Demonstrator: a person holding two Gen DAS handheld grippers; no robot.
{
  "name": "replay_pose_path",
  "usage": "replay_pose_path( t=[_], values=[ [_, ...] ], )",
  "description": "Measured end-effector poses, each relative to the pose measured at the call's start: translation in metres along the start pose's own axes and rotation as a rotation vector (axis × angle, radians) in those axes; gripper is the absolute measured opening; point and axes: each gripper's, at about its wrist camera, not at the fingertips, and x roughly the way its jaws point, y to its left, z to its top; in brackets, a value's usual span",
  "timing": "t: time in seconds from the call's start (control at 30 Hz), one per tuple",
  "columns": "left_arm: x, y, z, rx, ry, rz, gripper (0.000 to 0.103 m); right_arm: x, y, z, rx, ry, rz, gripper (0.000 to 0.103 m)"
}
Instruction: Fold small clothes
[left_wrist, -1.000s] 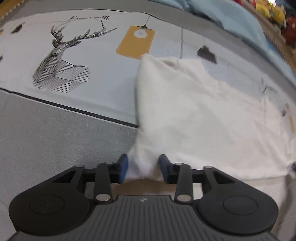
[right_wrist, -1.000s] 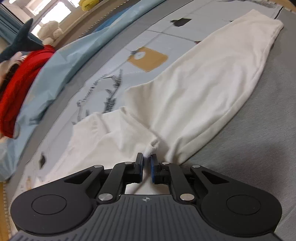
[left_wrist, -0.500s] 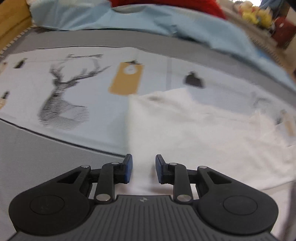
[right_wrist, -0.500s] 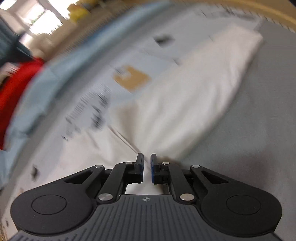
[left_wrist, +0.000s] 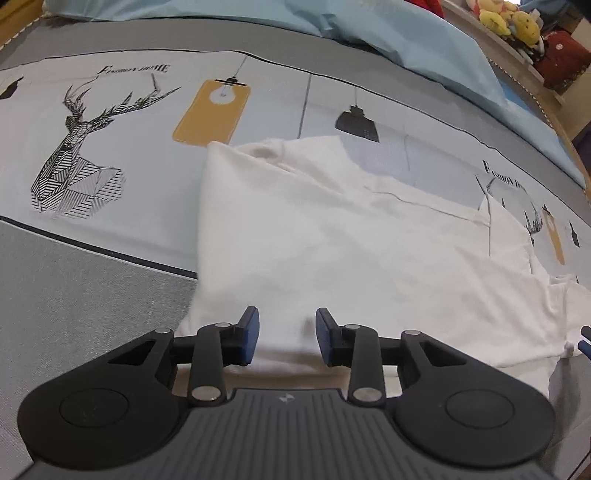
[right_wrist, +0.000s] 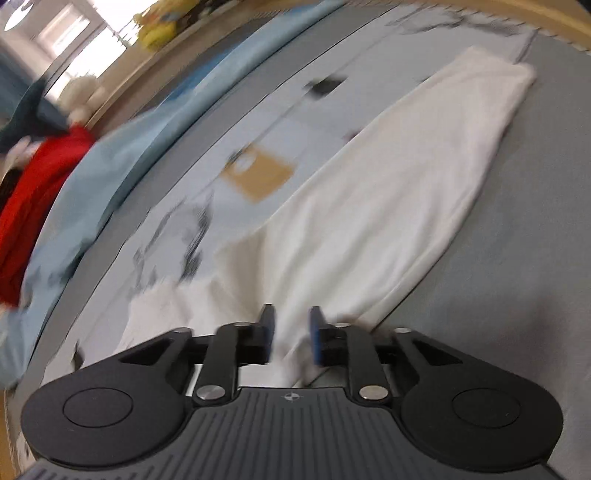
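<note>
Deer-print bedsheet (left_wrist: 110, 155), pale blue blanket (left_wrist: 406, 40), red cloth (right_wrist: 33, 206).

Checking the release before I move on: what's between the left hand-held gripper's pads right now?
Left wrist view: only white garment lying flat between the opening jaws of the left hand-held gripper; the pads aren't pressing it.

A home bedroom: a printed bedsheet (left_wrist: 122, 122) is covering the bed, with a blue pillow (left_wrist: 406, 37) and plush toys (left_wrist: 509, 20) sitting behind.
</note>
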Motion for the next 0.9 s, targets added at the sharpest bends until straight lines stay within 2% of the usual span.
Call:
replay_pose_path(
  t=[0.1, 0.3, 0.4, 0.53, 0.9],
  values=[
    [0.001, -0.003, 0.001, 0.006, 0.004, -0.005, 0.037, 0.003, -0.038, 0.02, 0.12, -0.041, -0.066, 0.025],
    [0.0, -0.005, 0.005, 0.004, -0.004, -0.001, 0.037, -0.001, -0.116, 0.06, 0.314, -0.178, -0.175, 0.025],
    [0.001, -0.007, 0.007, 0.006, -0.004, 0.001, 0.037, 0.011, -0.142, 0.072, 0.396, -0.2, -0.109, 0.025],
    [0.003, -0.008, 0.007, 0.012, 0.003, 0.008, 0.037, 0.023, -0.152, 0.087, 0.42, -0.226, -0.044, 0.025],
    [0.006, -0.014, 0.008, 0.012, 0.007, 0.014, 0.037, 0.03, -0.155, 0.099, 0.423, -0.264, -0.02, 0.025]
  ],
)
